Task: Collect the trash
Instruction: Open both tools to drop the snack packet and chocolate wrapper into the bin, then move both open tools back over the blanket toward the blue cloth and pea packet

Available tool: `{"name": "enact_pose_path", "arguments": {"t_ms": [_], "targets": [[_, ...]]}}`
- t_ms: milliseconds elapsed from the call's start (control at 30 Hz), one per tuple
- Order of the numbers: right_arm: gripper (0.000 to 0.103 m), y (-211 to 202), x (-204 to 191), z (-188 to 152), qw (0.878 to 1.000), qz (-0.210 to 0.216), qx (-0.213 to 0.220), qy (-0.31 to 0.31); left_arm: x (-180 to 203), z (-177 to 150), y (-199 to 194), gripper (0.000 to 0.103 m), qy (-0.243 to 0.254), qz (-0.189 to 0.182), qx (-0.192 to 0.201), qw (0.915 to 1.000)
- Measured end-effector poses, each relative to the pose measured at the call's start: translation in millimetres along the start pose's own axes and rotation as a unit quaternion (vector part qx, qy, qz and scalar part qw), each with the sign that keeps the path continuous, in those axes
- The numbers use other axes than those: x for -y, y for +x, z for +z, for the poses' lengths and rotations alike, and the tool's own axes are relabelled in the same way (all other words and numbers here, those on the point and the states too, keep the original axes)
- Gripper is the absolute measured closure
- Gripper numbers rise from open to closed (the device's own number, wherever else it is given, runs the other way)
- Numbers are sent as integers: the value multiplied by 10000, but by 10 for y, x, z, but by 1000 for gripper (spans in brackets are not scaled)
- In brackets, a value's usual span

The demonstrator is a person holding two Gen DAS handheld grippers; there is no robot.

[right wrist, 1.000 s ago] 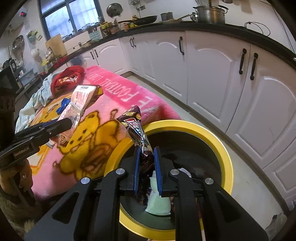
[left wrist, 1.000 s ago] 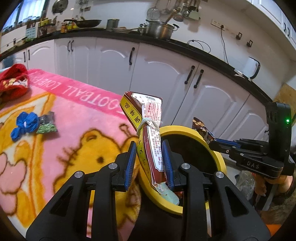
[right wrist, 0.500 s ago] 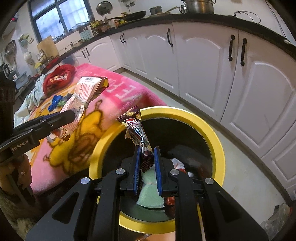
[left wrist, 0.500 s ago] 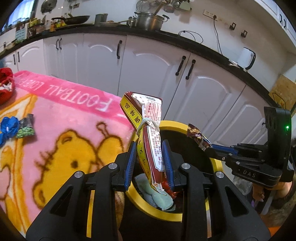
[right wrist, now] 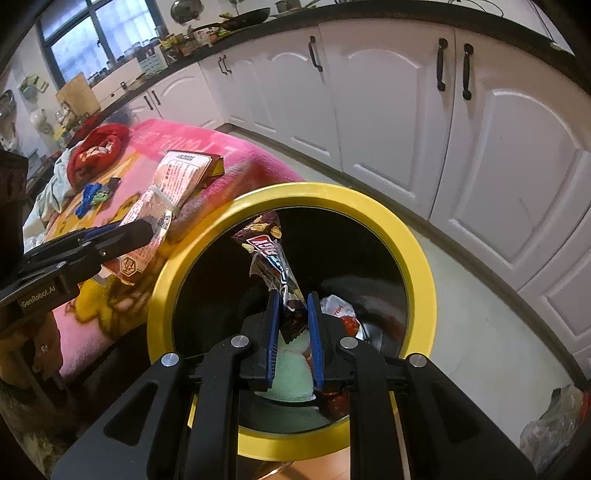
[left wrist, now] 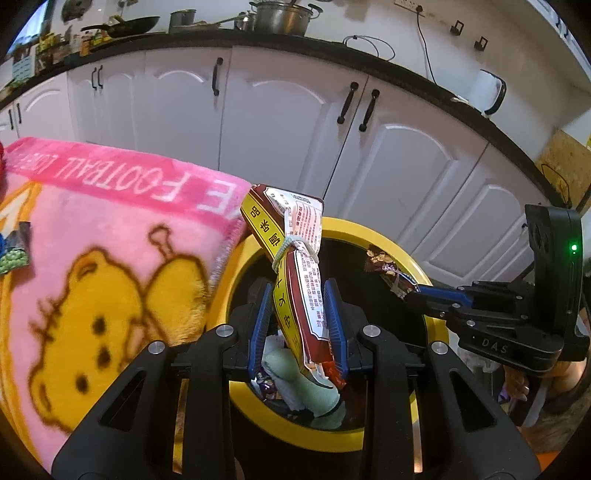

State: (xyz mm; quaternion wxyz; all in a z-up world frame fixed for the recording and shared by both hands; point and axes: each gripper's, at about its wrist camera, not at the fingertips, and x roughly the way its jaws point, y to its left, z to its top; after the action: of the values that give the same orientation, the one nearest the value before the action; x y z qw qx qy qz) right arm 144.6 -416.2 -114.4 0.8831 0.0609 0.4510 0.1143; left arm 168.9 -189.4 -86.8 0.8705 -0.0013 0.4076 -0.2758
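Broadly, white cabinets (left wrist: 280, 122) with black handles run behind everything, under a dark countertop (left wrist: 436, 83) crowded with a steel pot (left wrist: 282, 16), a wok (right wrist: 243, 14) and a white kettle (left wrist: 487, 92)

Pink blanket (left wrist: 92, 266) with yellow bear print and white lettering covers the surface on the left; its corner edge hangs just beside the bin, touching or nearly touching the rim, cannot tell which

Bin (right wrist: 413, 258): round, black inside, thick yellow rim, standing on a pale floor (right wrist: 491, 332) between blanket and cabinets. Already inside: pale green wad (right wrist: 291, 373), red and white wrappers, small crumpled bits

Left gripper (left wrist: 297, 325) clenched on a tall red-and-yellow snack bag (left wrist: 295, 280), cinched at the middle with a white band; the bag stands upright between the blue pads, over the bin's near-left edge. In the right wrist view the same bag (right wrist: 166, 199) partly hides the blanket behind it

Right gripper (right wrist: 291, 325) nipped tight on the twisted end of a dark chocolate-bar wrapper (right wrist: 267, 254), which sticks up over the open mouth of the bin

On the blanket, further back: red cloth heap (right wrist: 98, 151), blue scrap (right wrist: 88, 195) with a small green-and-black packet beside it

Lower right on the floor, a clear plastic bag (right wrist: 554, 428), well apart from the bin
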Motion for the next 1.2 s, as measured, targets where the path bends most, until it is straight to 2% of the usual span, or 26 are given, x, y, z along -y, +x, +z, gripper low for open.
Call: {"name": "enact_pose_path", "arguments": {"t_ms": [233,433,500,600,667,733,867,1000,1133,1200], "targets": [[87,55,41,-9,10000,-4,-69,71,12,-18,93,80,-7,-28,-103,9999],[83,74,108,-5,9997,-7,-88,206,1,-21,132,80,-45,8,-148,9999],[78,66,128,-4,9997,-29,-68,242,-16,-23,115,78,-66,23,-132,9999],[72,50,135,3,9996,-57,-48,274,-67,-17,60,63,-131,50,-71,9999],[69,36,132,12,9996,-64,-27,281,-104,-11,18,59,-175,77,-26,9998],[66,17,121,20,9996,-63,4,289,-139,-12,-29,51,-228,103,26,9997],[55,-32,73,47,9996,-84,89,267,-187,3,-103,40,-305,138,110,9994],[48,-90,22,77,9995,-111,183,233,-231,5,-175,20,-354,178,188,9990],[42,-145,-14,104,9993,-159,286,196,-252,-4,-251,11,-382,219,247,9987],[38,-176,-29,115,9992,-163,326,181,-259,-7,-286,11,-396,236,280,9985]]}}
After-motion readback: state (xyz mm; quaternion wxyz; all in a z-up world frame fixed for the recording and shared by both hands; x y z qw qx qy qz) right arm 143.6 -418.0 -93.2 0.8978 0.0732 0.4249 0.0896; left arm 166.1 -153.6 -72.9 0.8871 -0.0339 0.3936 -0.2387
